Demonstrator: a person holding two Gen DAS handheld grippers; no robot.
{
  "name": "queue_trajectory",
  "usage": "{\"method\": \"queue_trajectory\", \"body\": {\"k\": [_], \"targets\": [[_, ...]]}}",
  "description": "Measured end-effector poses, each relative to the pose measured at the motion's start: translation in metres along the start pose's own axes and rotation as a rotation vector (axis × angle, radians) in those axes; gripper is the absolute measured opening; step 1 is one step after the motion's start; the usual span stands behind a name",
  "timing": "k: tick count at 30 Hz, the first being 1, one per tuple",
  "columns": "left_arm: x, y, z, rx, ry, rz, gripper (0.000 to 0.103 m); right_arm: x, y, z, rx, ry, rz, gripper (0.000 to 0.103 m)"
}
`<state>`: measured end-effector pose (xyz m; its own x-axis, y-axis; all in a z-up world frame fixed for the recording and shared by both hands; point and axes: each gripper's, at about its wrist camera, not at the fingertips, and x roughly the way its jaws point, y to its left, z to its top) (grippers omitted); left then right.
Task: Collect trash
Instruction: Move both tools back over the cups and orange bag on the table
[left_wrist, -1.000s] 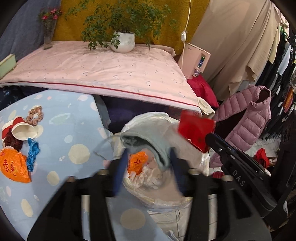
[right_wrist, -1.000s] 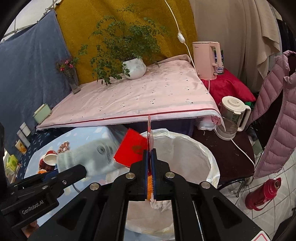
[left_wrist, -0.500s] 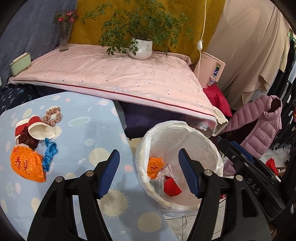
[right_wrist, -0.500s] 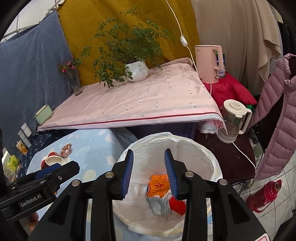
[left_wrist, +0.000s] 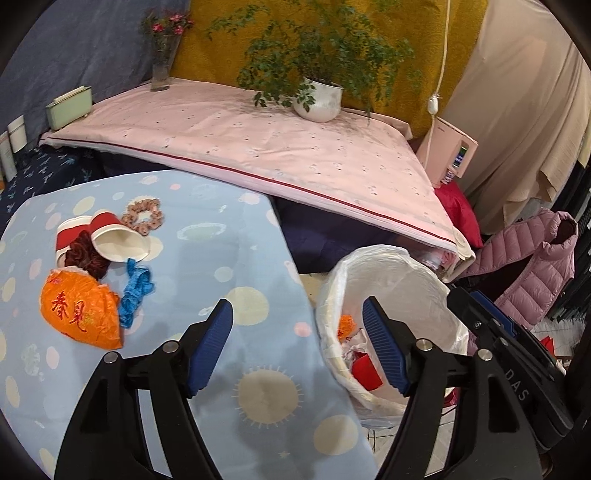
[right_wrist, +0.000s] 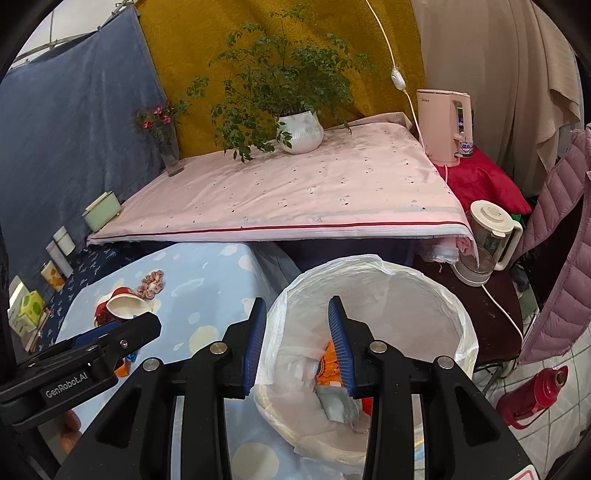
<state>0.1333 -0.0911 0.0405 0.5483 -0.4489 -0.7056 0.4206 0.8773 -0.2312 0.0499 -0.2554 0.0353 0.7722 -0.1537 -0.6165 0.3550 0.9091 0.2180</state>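
Both my grippers are empty: the left gripper (left_wrist: 297, 349) is opening its jaws over the table edge, the right gripper (right_wrist: 297, 341) hangs with jaws apart above the bin (right_wrist: 458, 314). Some trash already lies inside, but the orange wrapper (left_wrist: 79, 314) and cups (left_wrist: 118, 242) wait on the table (left_wrist: 221, 251). Next, I think, the left must reach toward them.

Left tongs (left_wrist: 297, 350) were black plastic with ribbed blue pads (left_wrist: 210, 347), silver screws, "GenRobot.AI" printed white on the side. Right tongs (right_wrist: 297, 339) matched: black, blue pads (right_wrist: 338, 343), "DAS" lettering.

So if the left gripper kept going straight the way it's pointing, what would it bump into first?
Probably the blue spotted tablecloth near its edge; the left gripper is opening, empty, with the bin just beside, though depth is unclear.
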Motion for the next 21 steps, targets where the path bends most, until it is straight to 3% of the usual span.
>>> {"method": "queue_trajectory", "body": {"k": [13, 21], "targets": [[-0.010, 0.048, -0.007, -0.064, -0.006, 0.069, 0.070, 0.007, 0.042, -0.009, -0.066, 0.033, 0.044, 0.035], [-0.014, 0.083, -0.014, -0.116, -0.007, 0.140, 0.082, 0.016, 0.074, -0.017, -0.101, 0.060, 0.078, 0.040]]}}
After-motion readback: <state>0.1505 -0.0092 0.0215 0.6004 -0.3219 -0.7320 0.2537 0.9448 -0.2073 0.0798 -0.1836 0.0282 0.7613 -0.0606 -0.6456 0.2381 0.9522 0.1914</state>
